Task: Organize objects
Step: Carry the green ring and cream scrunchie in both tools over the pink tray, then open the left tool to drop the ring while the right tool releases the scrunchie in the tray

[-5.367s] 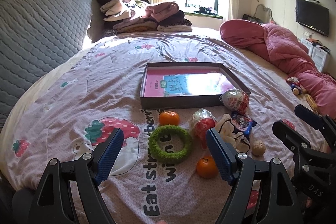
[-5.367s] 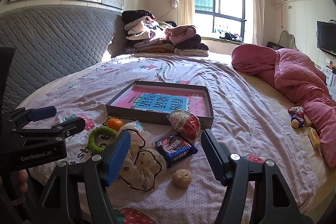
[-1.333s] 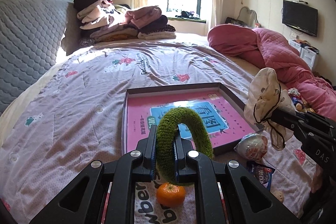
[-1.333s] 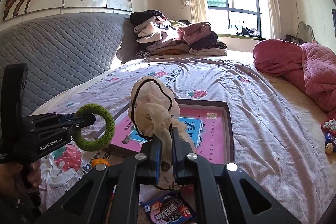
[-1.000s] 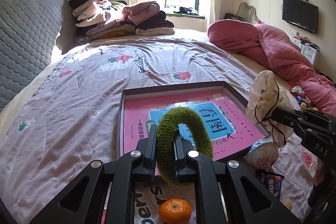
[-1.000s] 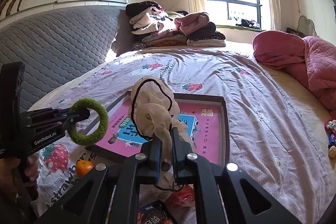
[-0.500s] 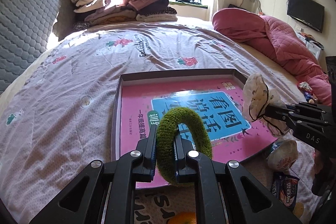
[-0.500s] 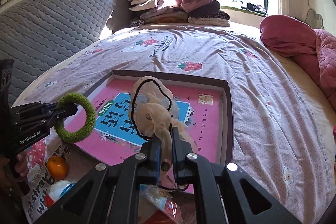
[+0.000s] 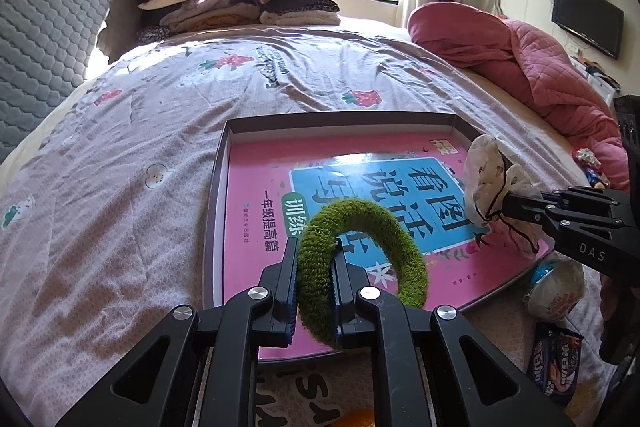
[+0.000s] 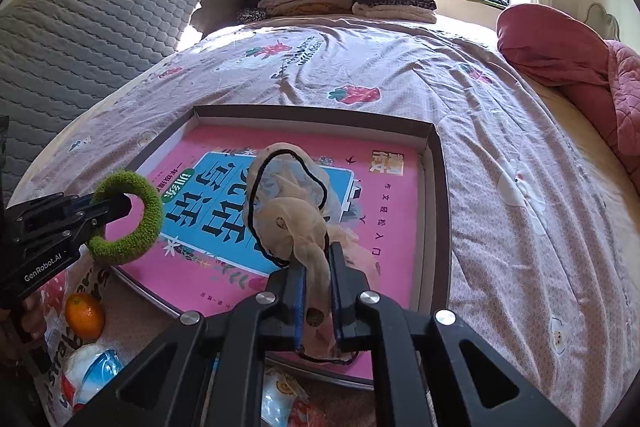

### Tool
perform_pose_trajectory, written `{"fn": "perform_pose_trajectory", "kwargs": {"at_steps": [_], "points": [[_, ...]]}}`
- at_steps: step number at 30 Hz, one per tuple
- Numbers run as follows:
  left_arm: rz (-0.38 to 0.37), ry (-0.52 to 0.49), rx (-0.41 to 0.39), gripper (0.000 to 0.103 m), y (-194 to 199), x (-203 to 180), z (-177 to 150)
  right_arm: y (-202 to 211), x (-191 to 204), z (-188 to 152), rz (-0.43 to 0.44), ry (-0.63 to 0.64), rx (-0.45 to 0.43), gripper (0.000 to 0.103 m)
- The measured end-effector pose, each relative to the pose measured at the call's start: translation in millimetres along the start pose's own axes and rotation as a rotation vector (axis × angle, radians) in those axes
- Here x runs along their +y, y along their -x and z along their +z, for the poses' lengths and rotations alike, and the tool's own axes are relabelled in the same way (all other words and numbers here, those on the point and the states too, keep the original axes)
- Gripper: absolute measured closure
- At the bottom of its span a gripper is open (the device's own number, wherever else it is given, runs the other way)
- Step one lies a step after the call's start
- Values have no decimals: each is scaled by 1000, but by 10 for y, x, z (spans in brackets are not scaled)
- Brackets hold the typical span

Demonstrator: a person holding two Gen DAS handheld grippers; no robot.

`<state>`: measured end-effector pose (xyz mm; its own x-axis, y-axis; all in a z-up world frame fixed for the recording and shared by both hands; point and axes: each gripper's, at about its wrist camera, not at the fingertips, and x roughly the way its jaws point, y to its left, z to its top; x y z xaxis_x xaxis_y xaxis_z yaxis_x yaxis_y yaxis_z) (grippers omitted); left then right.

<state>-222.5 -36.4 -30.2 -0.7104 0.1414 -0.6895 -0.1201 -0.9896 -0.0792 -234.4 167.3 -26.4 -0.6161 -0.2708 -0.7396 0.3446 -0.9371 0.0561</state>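
I am clamping my left claw [image 9: 314,291] on the fuzzy green fabric ring [image 9: 360,259] and my right claw [image 10: 318,291] on the floppy cream gauze scrunchie [image 10: 292,215], both seemingly light, soft and squashy, hanging just above the shallow pink-bottomed box [image 9: 340,119].

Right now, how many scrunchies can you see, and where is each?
2. The green scrunchie is clamped in the left gripper, over the tray's near-left corner. The beige scrunchie is clamped in the right gripper, over the tray's near right. Others may be hidden.
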Motion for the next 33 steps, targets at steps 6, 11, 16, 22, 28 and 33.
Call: {"fn": "perform_pose_trajectory", "kwargs": {"at_steps": [6,11,16,22,28,33], "points": [[2,20,14,88,-49,36,-5,92,-34,48,-30,-16,-40,73],[4,29,29,87,-95,65,-9,122,-86,69,-49,-36,-52,69],[1,30,35,85,-108,56,-10,106,-75,70,-52,-21,-41,62],[-45,54,56,66,-95,73,4,156,-70,84,-62,-20,-59,60],[-66,53,38,47,-16,25,31,314,-46,132,-62,-17,-115,53],[-46,60,6,46,70,41,72,370,-7,139,-55,-6,-127,53]]}}
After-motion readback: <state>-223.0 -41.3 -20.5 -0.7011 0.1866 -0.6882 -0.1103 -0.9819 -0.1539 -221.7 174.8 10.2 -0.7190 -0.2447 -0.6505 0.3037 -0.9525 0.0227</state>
